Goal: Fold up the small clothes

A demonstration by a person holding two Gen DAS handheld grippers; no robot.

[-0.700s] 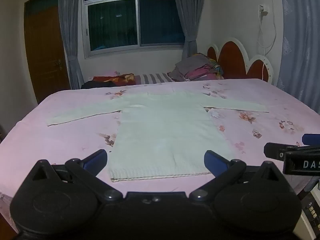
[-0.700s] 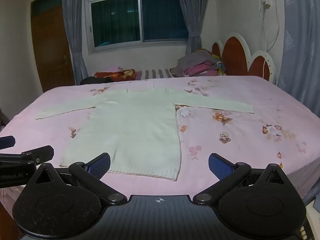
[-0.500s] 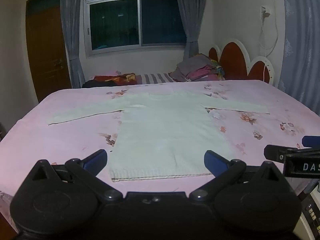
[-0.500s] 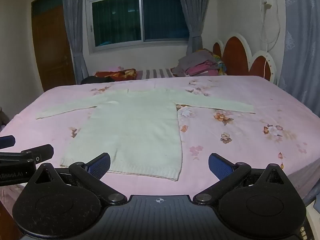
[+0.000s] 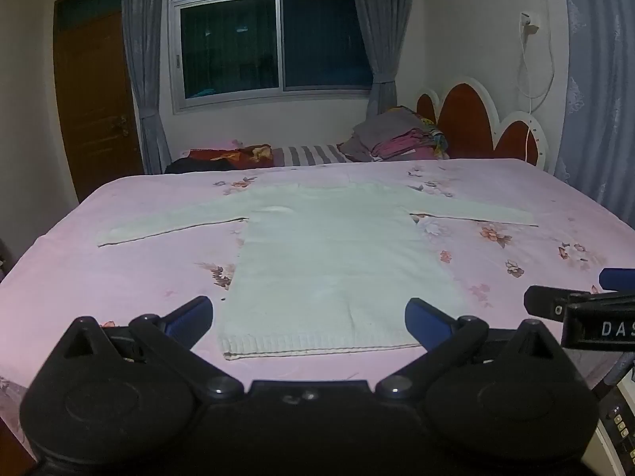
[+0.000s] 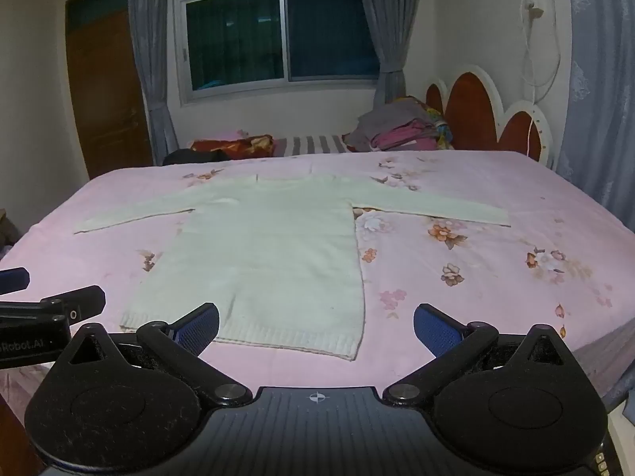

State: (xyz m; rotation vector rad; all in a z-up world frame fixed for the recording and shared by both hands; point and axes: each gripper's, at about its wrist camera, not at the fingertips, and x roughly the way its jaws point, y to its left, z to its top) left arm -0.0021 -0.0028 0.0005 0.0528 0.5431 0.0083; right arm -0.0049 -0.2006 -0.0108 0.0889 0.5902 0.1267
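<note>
A pale long-sleeved sweater [image 5: 329,261] lies flat on the pink floral bed [image 5: 119,277], sleeves spread left and right, hem toward me. It also shows in the right wrist view [image 6: 270,254]. My left gripper [image 5: 308,317] is open and empty, held just short of the hem. My right gripper [image 6: 316,323] is open and empty, in front of the hem's right corner. The right gripper shows at the right edge of the left wrist view [image 5: 587,313]; the left gripper shows at the left edge of the right wrist view [image 6: 43,317].
A pile of folded clothes [image 5: 397,139] and a striped pillow [image 5: 305,154] sit at the far side of the bed. A red headboard [image 5: 476,131] stands at right. A window [image 5: 274,39] and a wooden door [image 5: 95,99] are behind.
Both views shifted slightly; the grippers stay open and the sweater has not moved.
</note>
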